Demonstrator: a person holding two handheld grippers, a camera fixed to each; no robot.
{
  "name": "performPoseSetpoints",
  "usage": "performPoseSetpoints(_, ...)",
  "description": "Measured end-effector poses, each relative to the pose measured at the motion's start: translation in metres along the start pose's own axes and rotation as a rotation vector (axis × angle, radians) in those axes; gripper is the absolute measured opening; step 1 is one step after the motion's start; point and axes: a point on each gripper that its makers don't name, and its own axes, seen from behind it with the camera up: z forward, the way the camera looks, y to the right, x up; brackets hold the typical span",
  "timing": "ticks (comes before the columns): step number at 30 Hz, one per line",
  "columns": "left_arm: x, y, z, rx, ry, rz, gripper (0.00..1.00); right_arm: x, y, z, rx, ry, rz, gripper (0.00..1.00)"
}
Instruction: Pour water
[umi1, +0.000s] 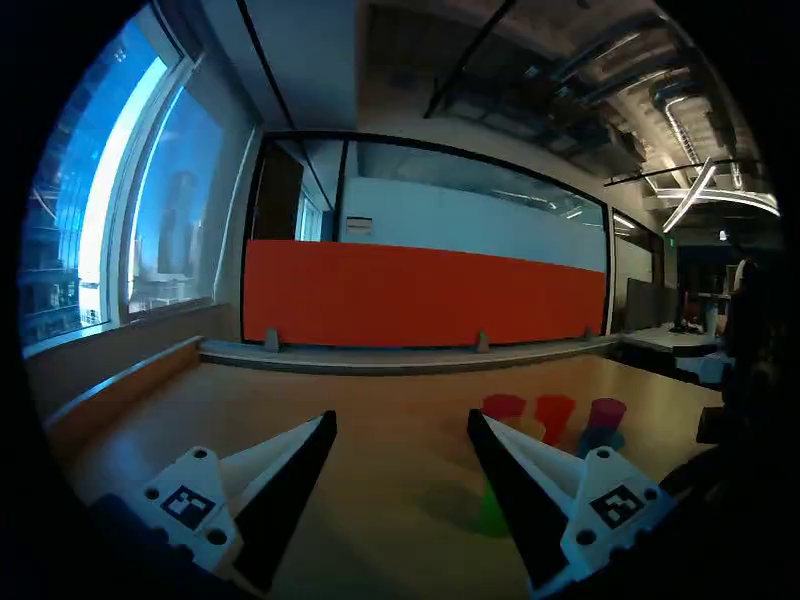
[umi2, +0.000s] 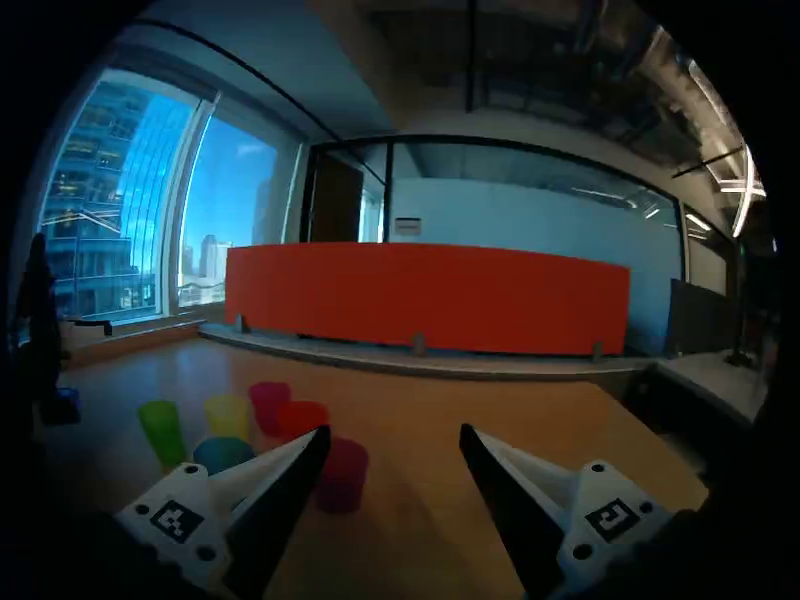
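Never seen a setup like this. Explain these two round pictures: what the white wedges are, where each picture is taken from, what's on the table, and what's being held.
There is no robot: a person carries a two-finger gripper in each hand, with a wide-angle camera on each looking forward along its fingers. The white wedges are those fingers. The left gripper view looks past the left gripper, the right gripper view past the right gripper. Both stand open and hold nothing. Ahead is a wooden table with coloured cups on it, among them a green cup, a yellow cup and a purple cup.
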Motion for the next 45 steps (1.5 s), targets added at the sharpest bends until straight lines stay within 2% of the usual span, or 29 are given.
performPoseSetpoints(12, 0.000, -0.017, -0.003, 0.090, 0.026, 0.038, 0.98, 0.014, 0.017, 0.004, -0.097, 0.056, 0.025, 1.00)
performPoseSetpoints(18, 0.005, -0.022, -0.001, 0.119, 0.054, 0.022, 0.98, 0.020, 0.011, 0.007, -0.102, 0.061, 0.025, 1.00)
performPoseSetpoints(27, 0.006, -0.037, -0.001, 0.185, 0.080, 0.062, 0.97, 0.029, -0.001, 0.008, -0.093, 0.070, 0.061, 1.00)
performPoseSetpoints(39, -0.009, -0.051, 0.003, 0.226, 0.085, 0.090, 0.97, 0.039, -0.006, 0.016, -0.091, 0.059, 0.044, 1.00)
performPoseSetpoints(45, -0.020, -0.048, 0.010, 0.228, 0.079, 0.100, 0.97, 0.043, -0.008, 0.018, -0.102, 0.053, 0.022, 1.00)
